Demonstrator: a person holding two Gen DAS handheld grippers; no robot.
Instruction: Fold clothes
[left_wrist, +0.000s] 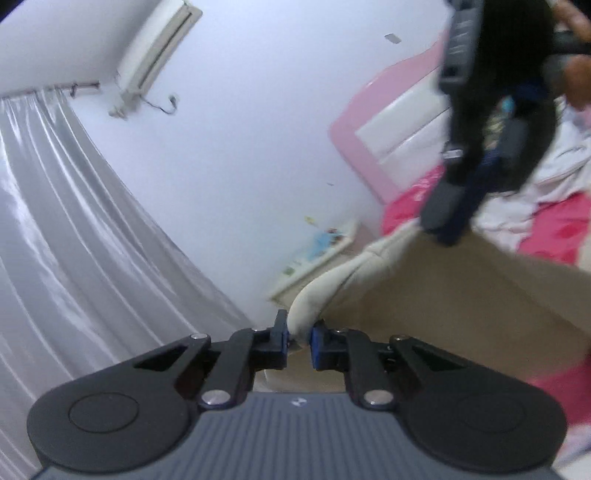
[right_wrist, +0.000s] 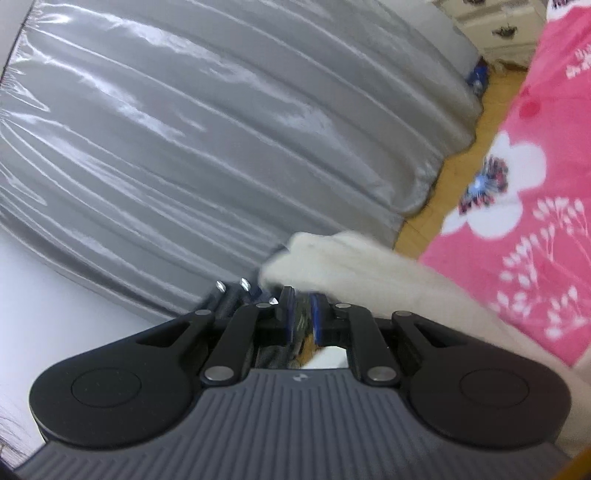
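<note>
Left wrist view, left to right: shiny grey pleated curtain (left_wrist: 74, 221), white wall air conditioner (left_wrist: 155, 55), pale wall, then the pink-framed headboard (left_wrist: 369, 122) and the bed with its pink floral bedspread (left_wrist: 554, 229).

Left gripper (left_wrist: 298, 341) was clenched on a rolled edge of the cream-and-tan cloth garment (left_wrist: 443, 295). The cream roll ran straight up out of its blue pads and the tan body spread off to the right. The cloth stretched up to the right gripper (left_wrist: 443, 221), seen in this view as a blurred black body at top right, its tip touching the garment's far edge. A hand (left_wrist: 576, 74) held it.

Right wrist view: the grey curtain filled the left and centre, wood floor (right_wrist: 454, 177) showed as a strip, pink bedspread on the right. Right gripper (right_wrist: 302, 314) was clamped tight, pads nearly together. The cream cloth sat bunched just past its fingertips and trailed down the right side. Cloth between the pads was blurred; the grip read as on the garment.
</note>
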